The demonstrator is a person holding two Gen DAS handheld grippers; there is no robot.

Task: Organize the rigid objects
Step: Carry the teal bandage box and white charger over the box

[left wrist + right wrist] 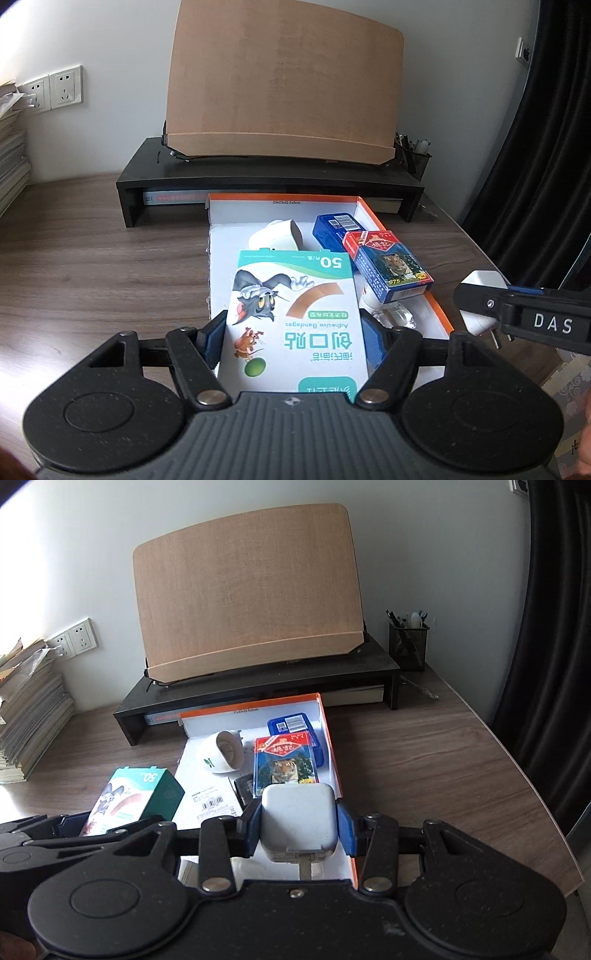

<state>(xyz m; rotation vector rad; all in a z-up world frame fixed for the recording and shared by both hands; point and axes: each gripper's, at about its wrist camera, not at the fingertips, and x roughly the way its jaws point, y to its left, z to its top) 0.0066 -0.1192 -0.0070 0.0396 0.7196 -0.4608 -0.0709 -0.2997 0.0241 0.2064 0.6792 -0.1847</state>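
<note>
My left gripper (295, 332) is shut on a white and teal box of adhesive bandages (291, 291) with cartoon figures, held over the near left part of a shallow white tray with an orange rim (439, 314). In the tray lie a tiger-print card box (388, 266), a blue box (334, 229), a white round device (275, 236) and a clear piece (393, 314). My right gripper (299, 823) is shut on a white plug charger (299, 812), held over the tray's near right corner (352, 867). The bandage box (136, 794) and left gripper (88, 823) show at its left.
Behind the tray a black desk riser (269, 177) carries a tilted wooden board (280, 81). A mesh pen holder (408, 642) stands at the back right. A pile of magazines (29, 709) sits at the left by wall sockets (74, 638). A dark curtain (546, 627) hangs beyond the table's right edge.
</note>
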